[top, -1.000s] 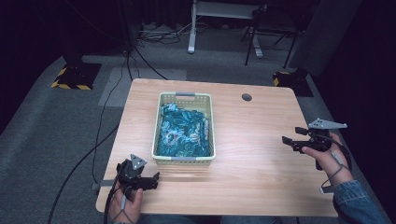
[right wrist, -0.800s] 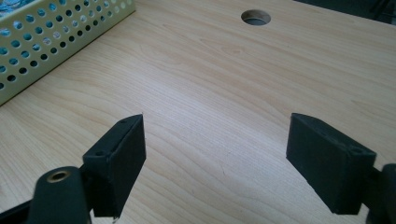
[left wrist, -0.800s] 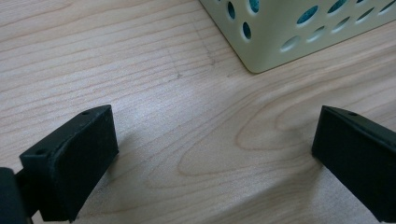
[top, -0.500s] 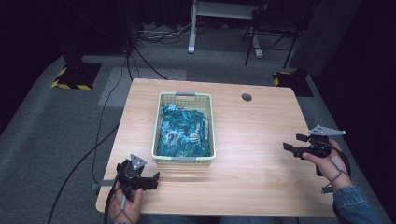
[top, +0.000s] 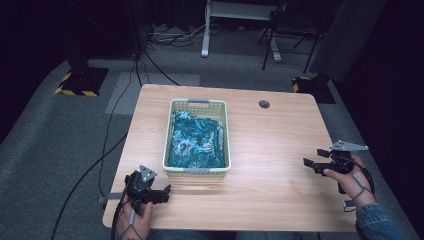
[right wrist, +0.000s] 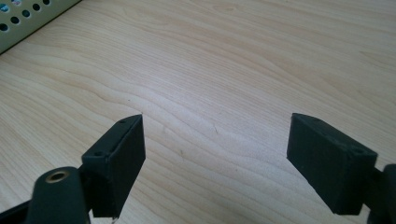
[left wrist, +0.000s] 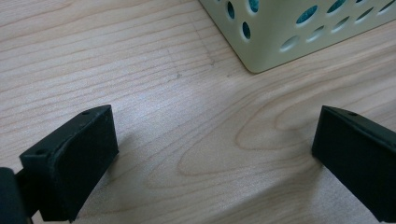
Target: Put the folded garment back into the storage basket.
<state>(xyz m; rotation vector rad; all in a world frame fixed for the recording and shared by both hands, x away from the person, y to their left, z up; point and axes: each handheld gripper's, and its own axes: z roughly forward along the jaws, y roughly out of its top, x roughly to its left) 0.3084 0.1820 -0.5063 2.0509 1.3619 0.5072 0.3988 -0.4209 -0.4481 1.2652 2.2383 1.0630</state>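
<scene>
Basket (top: 197, 171): pale green, with round holes in its walls, standing on the wooden table (top: 280, 135) a little left of the middle
Cloth (top: 196, 140): teal and patterned, crumpled inside the basket, covering its floor
Left gripper (top: 165, 192): held at the near left corner of the table, just in front of the basket's near left corner, jaws spread wide with only bare wood between them; in the left gripper view the basket corner (left wrist: 261, 56) lies beyond the jaws, not touching them
Right gripper (top: 309, 164): near the right edge of the table, well apart from the basket, pointing towards it, jaws spread with nothing between them
Hole (top: 264, 104): small dark round one in the tabletop, right of the basket's far end
</scene>
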